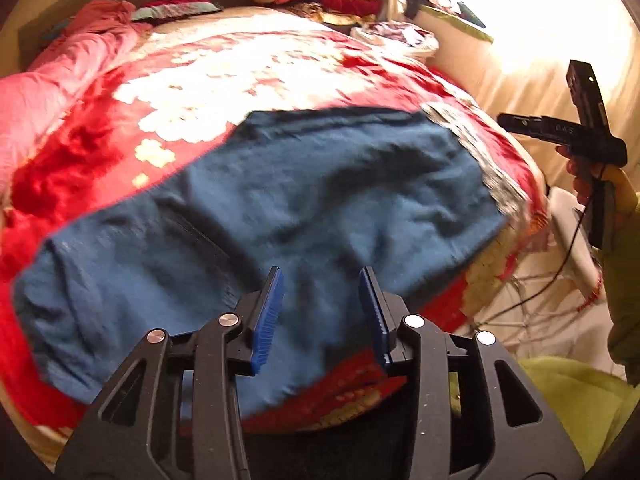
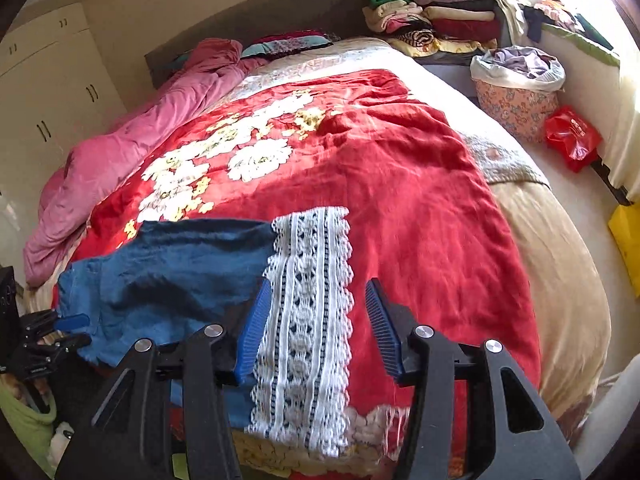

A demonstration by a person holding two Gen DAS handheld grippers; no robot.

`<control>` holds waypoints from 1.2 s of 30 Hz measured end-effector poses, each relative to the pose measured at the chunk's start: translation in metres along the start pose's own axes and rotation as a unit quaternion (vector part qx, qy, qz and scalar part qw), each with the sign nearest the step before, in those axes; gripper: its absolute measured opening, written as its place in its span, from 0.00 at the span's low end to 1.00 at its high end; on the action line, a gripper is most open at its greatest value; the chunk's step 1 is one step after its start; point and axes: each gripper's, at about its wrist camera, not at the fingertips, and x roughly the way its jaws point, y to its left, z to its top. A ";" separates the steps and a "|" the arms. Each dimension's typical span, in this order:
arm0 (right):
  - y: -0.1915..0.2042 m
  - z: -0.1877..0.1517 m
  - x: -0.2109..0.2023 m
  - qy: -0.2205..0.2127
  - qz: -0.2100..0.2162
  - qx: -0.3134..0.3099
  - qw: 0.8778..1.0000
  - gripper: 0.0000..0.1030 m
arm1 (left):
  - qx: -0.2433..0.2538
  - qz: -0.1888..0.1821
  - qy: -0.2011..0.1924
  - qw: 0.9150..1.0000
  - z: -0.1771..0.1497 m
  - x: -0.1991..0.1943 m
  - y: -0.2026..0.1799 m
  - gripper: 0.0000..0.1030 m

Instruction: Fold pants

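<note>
The blue pants [image 1: 280,208] with a white lace hem [image 2: 308,320] lie across the near part of the bed, seemingly folded to one broad layer, so I judge further folds are left. The left gripper [image 1: 322,316] and the right gripper [image 2: 316,328] hang above them, jaws spread and empty. The surface is a red flowered bedspread [image 2: 400,168]; a pink quilt [image 2: 132,152] lies at the left and stacked clothes [image 2: 436,16] at the far right.

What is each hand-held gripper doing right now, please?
Left hand-held gripper: open, holding nothing, above the blue fabric pants.
Right hand-held gripper: open, holding nothing, over the white lace cuff.
</note>
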 end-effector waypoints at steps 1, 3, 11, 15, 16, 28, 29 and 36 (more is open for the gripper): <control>-0.002 0.009 0.009 0.001 0.001 -0.001 1.000 0.47 | -0.007 0.016 -0.005 1.000 0.010 0.000 0.007 0.35; -0.006 0.023 0.027 0.009 0.005 0.002 1.000 0.47 | -0.026 0.023 -0.013 0.999 0.029 0.002 0.021 0.40; -0.034 0.048 0.095 0.060 0.038 0.042 0.997 0.47 | -0.099 -0.006 0.005 0.995 0.095 0.053 0.072 0.45; -0.033 0.039 0.114 0.079 0.055 0.039 0.995 0.47 | -0.125 -0.026 0.039 0.991 0.100 0.092 0.090 0.45; -0.033 0.036 0.116 0.079 0.059 0.036 0.994 0.47 | -0.136 -0.043 0.047 0.989 0.099 0.101 0.093 0.45; -0.019 0.026 0.099 0.036 0.096 -0.014 0.995 0.16 | -0.116 -0.059 0.041 0.991 0.101 0.109 0.067 0.06; -0.020 0.028 0.093 0.025 0.095 -0.016 0.995 0.16 | -0.119 -0.058 0.034 0.991 0.103 0.104 0.068 0.06; -0.022 0.075 0.077 -0.024 0.085 -0.032 0.996 0.11 | -0.100 -0.027 0.010 0.995 0.139 0.094 0.068 0.06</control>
